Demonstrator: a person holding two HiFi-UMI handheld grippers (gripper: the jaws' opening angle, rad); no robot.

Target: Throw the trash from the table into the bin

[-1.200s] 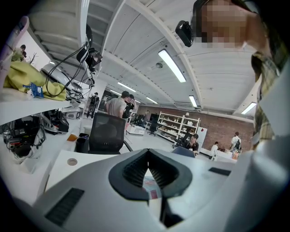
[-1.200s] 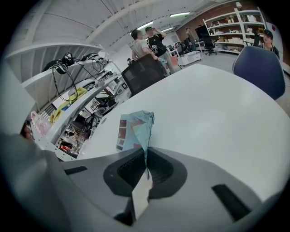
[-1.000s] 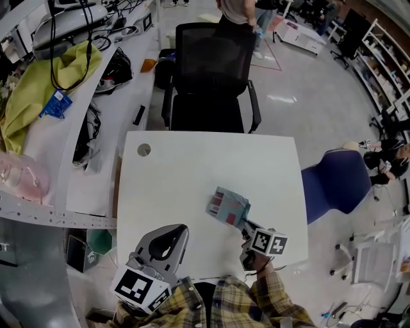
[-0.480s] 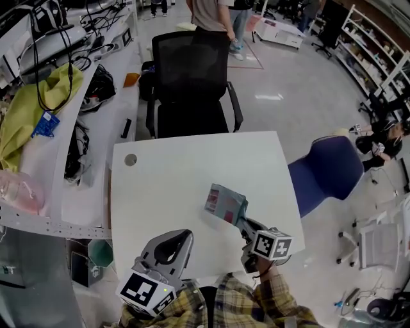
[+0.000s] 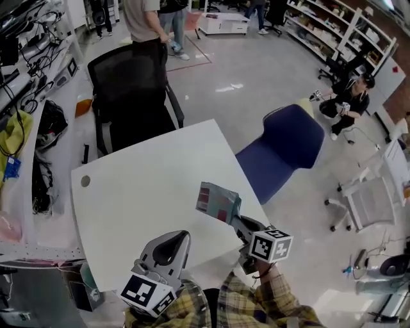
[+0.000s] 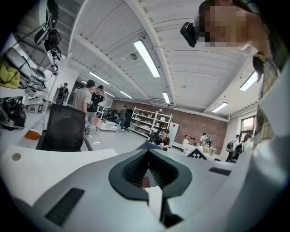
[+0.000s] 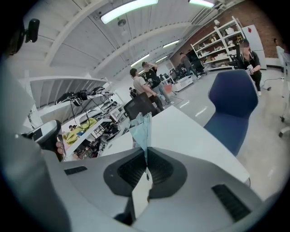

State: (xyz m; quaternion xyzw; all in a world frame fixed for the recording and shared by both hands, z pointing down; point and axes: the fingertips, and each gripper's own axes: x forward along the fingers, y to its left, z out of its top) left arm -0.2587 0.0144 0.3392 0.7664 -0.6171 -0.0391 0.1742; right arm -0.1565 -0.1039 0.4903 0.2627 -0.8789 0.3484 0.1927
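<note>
Pinching a flat, crinkled teal packet [image 5: 216,202] edge-on in the right gripper [image 5: 234,221] over the table [image 5: 141,192] edge, red panels showing only from overhead; clenching the left gripper [image 5: 181,236] on nothing.

A black office chair [image 5: 131,90] stands on the grey floor [image 5: 256,70]. A blue chair [image 5: 285,144] is off to its right. A person in a light top [image 5: 142,16] stands just behind the black chair. Far off on the right, another person [image 5: 351,102] sits near some shelves [image 5: 336,32]. A white chair [image 5: 368,202] is by the right edge. On the long bench [image 5: 67,134] at the left lie a yellow cloth [image 5: 14,134], a black bag [image 5: 51,122] and a small orange thing [image 5: 82,106]. Long lights [image 6: 146,58] shine on the ceiling. The far wall [image 6: 199,127] is brick.
</note>
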